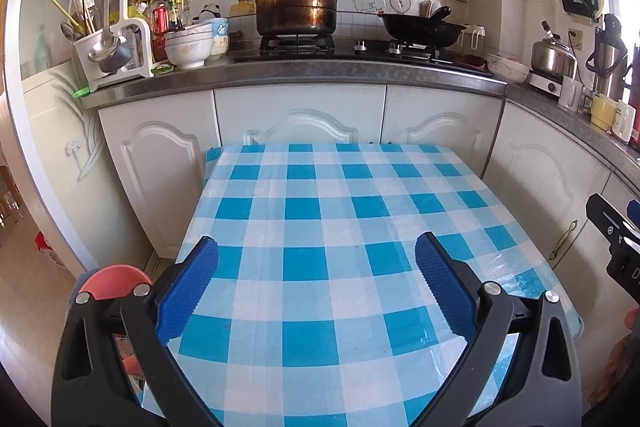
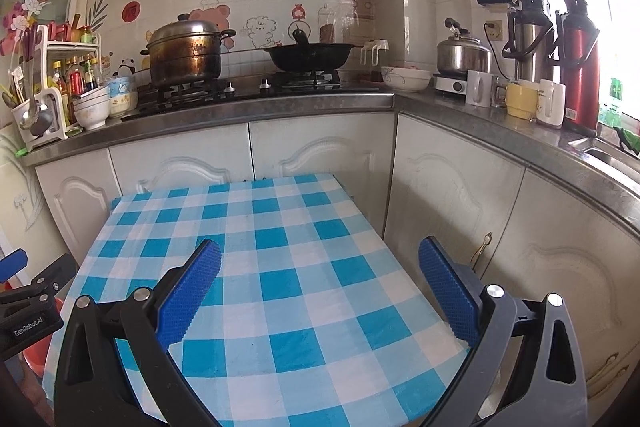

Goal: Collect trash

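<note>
A small table under a blue-and-white checked cloth [image 1: 320, 227] fills the near field of both wrist views [image 2: 280, 267]. No loose trash shows on the cloth. My left gripper [image 1: 316, 251] hangs open over the near part of the table, with nothing between its blue pads. My right gripper [image 2: 320, 255] is open too, over the table's right half, and holds nothing. A red-orange bin [image 1: 114, 281] sits low at the table's left side, partly hidden behind the left gripper's arm. The right gripper's black body [image 1: 616, 239] shows at the left view's right edge.
White cabinet doors [image 1: 300, 119] stand right behind the table. On the grey counter [image 2: 280, 103] above them are a stove with a steamer pot [image 1: 296, 3] and a black wok [image 2: 310, 55], bowls, a utensil rack, a kettle, mugs and thermoses [image 2: 580, 63]. A sink [image 2: 612, 151] is at far right.
</note>
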### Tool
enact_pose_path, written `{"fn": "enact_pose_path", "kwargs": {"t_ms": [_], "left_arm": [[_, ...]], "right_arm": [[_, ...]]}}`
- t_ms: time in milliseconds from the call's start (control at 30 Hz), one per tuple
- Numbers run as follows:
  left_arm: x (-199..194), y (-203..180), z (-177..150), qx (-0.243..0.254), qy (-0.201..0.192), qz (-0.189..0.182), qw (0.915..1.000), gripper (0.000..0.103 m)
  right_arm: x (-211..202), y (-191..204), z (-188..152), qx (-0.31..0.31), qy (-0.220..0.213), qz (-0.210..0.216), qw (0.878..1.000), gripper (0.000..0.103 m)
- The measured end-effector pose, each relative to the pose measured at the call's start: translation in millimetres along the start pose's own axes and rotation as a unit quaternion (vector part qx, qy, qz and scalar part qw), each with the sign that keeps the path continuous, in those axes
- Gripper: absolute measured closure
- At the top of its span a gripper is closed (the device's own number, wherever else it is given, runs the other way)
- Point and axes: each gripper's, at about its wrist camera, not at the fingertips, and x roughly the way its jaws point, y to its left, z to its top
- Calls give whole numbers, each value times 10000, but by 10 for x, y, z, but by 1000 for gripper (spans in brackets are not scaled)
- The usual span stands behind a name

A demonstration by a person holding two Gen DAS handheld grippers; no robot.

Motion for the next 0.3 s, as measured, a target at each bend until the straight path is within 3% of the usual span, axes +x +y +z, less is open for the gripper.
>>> {"fn": "enact_pose_path", "kwargs": {"t_ms": [300], "left_arm": [[978, 97, -213, -314, 1037, 370, 9934, 4]], "right_arm": [[889, 220, -222, -265, 1076, 257, 9935, 5]]}}
